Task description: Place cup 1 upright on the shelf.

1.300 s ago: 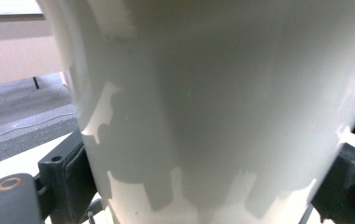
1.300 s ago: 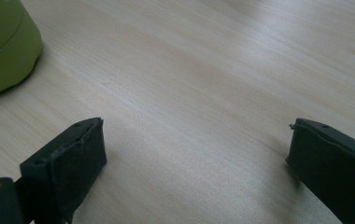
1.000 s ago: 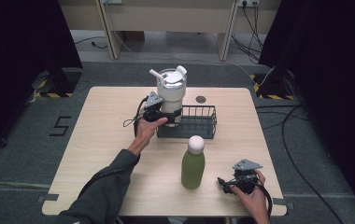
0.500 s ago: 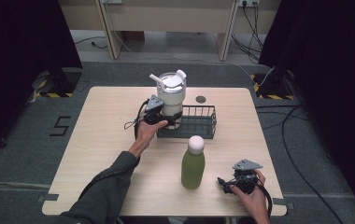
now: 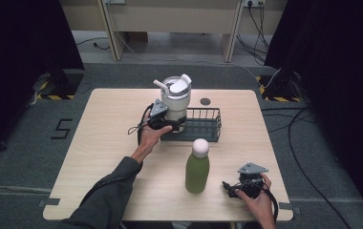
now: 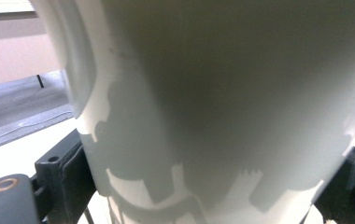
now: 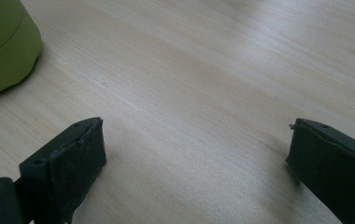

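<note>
A white tumbler (image 5: 176,102) with a lid and a straw stands upright at the left end of a black wire basket (image 5: 203,125). My left gripper (image 5: 170,125) is shut on its lower body. In the left gripper view the tumbler's white wall (image 6: 222,93) sits close up, with a black jaw pressed against each side. A green bottle (image 5: 197,167) with a white cap stands on the table in front of the basket. My right gripper (image 5: 232,187) rests low at the front right, open, its jaws spread over bare wood (image 7: 196,154); the bottle's base (image 7: 3,42) lies to its left.
The wooden table (image 5: 108,138) has bare room on its left half and front middle. A small dark disc (image 5: 205,101) lies behind the basket. Cables trail over the grey floor on the right, and dark curtains flank both sides.
The tumbler has sunk a little lower at the basket's left end, still held in my left gripper. My right gripper has stayed where it was.
</note>
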A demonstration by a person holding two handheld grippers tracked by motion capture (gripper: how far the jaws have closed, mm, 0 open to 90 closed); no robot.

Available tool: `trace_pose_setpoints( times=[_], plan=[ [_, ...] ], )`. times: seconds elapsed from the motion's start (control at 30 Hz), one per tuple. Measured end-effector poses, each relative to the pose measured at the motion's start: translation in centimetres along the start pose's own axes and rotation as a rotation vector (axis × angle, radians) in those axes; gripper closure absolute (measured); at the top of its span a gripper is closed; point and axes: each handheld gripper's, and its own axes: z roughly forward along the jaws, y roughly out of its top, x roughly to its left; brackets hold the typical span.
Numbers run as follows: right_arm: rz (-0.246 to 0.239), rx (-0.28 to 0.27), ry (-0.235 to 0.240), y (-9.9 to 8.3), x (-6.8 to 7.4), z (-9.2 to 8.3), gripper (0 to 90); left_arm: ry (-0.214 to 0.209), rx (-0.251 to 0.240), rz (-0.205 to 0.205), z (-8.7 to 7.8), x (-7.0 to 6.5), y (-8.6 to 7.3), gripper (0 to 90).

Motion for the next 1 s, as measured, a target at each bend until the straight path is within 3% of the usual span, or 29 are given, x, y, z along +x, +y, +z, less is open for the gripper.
trace_pose_setpoints(
  times=[0.23,1.0],
  plan=[
    [0.0,0.0,0.0,0.0,0.0,0.0,4.7,-0.01,-0.008,-0.023,-0.03,0.02,0.18,7.8],
    [-0.001,0.0,0.0,0.0,0.0,0.0,4.7,-0.003,-0.006,-0.015,-0.55,-0.13,0.72,8.2]
  ],
)
